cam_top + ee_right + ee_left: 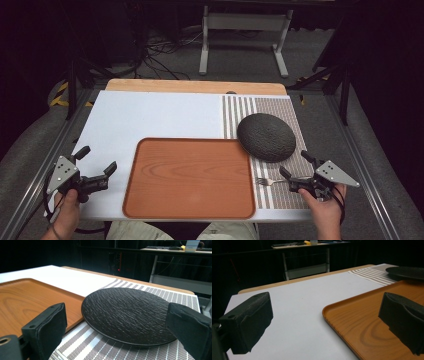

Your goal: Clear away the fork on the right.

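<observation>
A wooden tray [190, 177] lies empty at the near middle of the white table. To its right a striped placemat [280, 197] carries a dark textured plate [266, 136] and a silver fork [272, 181]. My left gripper [96, 160] rests open left of the tray, nothing between its jaws; its own view has the gripper [325, 325] straddling the tray's [362, 322] corner. My right gripper [295, 164] is open just above the fork's handle, near the plate's near edge. In its own view the gripper [120, 332] faces the plate [127, 312], with the tray [30, 297] to the left.
The white table top [150, 117] stretches bare behind the tray, ending at a wooden strip [195, 86]. Metal rails [40, 170] run along both sides. A white-legged stand [245, 40] and cables sit on the floor beyond. The plate's rim [407, 272] overhangs the tray's right edge.
</observation>
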`<state>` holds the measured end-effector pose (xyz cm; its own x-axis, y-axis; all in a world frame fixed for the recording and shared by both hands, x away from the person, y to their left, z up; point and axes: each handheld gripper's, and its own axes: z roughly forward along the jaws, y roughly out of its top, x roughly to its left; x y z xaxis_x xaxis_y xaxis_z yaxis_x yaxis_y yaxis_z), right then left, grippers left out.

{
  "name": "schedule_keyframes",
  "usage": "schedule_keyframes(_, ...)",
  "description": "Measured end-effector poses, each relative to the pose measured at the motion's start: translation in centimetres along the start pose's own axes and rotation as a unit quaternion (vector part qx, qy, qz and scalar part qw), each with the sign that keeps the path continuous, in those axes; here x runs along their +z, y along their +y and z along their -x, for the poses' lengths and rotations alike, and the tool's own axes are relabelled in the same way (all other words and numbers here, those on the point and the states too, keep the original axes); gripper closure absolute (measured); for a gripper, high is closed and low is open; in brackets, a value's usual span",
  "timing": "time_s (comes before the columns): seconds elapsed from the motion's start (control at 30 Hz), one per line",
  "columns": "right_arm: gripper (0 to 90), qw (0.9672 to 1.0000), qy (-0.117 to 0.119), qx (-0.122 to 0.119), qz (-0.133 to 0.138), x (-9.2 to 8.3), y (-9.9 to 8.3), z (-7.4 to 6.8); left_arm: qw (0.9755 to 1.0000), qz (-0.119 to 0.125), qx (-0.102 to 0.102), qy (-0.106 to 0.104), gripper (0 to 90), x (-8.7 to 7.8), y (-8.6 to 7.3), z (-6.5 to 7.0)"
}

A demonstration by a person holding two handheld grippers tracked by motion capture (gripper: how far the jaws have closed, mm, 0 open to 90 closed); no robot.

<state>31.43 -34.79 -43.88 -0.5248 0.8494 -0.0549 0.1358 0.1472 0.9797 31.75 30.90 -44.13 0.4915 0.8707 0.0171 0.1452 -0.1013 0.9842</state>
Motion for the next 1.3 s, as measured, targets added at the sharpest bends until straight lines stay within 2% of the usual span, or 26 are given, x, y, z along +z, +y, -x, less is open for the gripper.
schedule_keyframes(0.1, 4.3, 1.0000, 0.001, -0.004, -0.002, 0.0, 0.0, -0.1, 0.9999, -0.002, -0.012, 0.002, 0.1, 0.0, 0.0, -0.2)
schedule_keyframes(0.73, 4.3, 1.0000, 0.008, -0.002, -0.002, 0.1, 0.1, 0.0, 1.0000, -0.002, -0.004, 0.002, 0.1, -0.1, 0.0, -0.2)
schedule_keyframes(0.9, 4.3, 0.9999, 0.016, 0.003, -0.002, 0.3, 1.0, 0.1, 1.0000, -0.006, -0.002, 0.003, 0.1, 0.0, 0.0, -0.2)
schedule_keyframes(1.07, 4.3, 0.9994, 0.031, -0.011, -0.012, 1.1, 2.4, 0.2, 1.0000, -0.006, -0.001, 0.003, 0.1, -0.1, -0.1, -0.2)
schedule_keyframes(1.23, 4.8, 0.9977, 0.046, -0.030, -0.040, 1.8, 3.6, 0.2, 1.0000, -0.006, -0.001, 0.004, 0.1, -0.1, 0.0, -0.3)
schedule_keyframes(1.3, 5.3, 0.9974, 0.048, -0.033, -0.043, 1.8, 3.7, 0.3, 1.0000, -0.008, 0.000, 0.005, 0.1, -0.1, 0.0, -0.3)
